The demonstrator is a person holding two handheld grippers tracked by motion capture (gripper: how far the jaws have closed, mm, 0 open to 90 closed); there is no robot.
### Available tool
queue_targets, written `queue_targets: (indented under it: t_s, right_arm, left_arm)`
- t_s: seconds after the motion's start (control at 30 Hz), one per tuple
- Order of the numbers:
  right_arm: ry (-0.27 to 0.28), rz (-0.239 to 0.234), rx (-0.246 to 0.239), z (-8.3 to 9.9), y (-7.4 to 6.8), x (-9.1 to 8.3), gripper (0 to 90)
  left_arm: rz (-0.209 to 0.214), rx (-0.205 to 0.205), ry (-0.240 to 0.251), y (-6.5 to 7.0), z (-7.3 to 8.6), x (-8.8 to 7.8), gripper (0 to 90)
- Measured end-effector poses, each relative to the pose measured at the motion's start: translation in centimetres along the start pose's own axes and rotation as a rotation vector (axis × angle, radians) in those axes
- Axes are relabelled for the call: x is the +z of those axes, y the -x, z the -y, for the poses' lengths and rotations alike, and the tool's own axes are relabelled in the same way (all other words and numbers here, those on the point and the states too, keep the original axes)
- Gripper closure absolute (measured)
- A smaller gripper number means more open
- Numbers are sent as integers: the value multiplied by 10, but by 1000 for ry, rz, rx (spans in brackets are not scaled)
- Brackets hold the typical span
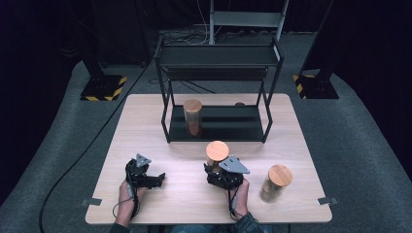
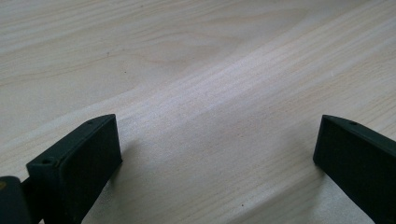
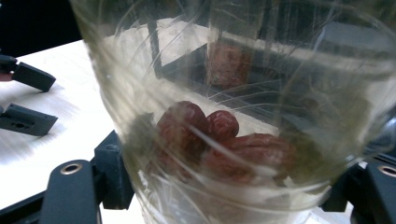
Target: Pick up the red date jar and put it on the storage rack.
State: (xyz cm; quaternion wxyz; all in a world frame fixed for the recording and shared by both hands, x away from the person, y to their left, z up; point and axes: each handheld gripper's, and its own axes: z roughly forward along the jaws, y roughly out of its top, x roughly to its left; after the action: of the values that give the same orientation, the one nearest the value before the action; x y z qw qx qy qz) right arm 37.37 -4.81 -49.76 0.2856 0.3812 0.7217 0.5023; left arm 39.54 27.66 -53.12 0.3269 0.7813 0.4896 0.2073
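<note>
— Where is the jar now?

— The glass jar [image 1: 214,158] with the cork lid is in the right tongs [image 1: 217,175], a little in front of the black rack [image 1: 217,87], near the middle of the desk [image 1: 145,121]. The two jaws are closed on its lower part, one at each side. In the right gripper view the glass [image 3: 233,116] is very close, and I can see some dark red fruits [image 3: 219,144] lying at its bottom; I think they are dried dates, but I am not sure.

— Does it stand on the desk or is it lifted?

— This I cannot tell. From above it looks upright, with the lid to the top.

— And the other hand?

— The left tongs [image 1: 156,178] are apart from the jar, at the left side of the desk, low over the wood. Their jaws are wide, with nothing between them; in the left gripper view there is just bare wood [image 2: 210,93] between the two black pads.

— Are there more jars?

— Yes, two. One jar [image 1: 275,183] with the same kind of lid stands just to the right of the right hand [image 1: 238,194], near the front edge. Another jar [image 1: 193,117] stands on the bottom shelf of the rack, at its left part, with something reddish inside.
</note>
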Motion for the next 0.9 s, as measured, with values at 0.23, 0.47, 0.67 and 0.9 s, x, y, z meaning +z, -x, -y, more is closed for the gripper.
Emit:
queue_targets:
  t_s: [0.23,0.47,0.67,0.9]
  right_arm:
    - [-6,-1,9,-1,3,5,245]
    - [-11,3,8,-3,6,11,245]
    - [-12,3,10,-5,7,14,245]
    - [-13,8,8,-5,10,18,245]
  left_arm:
    - [0,0,0,0,0,0,0]
    - [0,0,0,0,0,0,0]
    - [0,-1,-1,0,0,0,0]
    - [0,1,0,0,0,0,0]
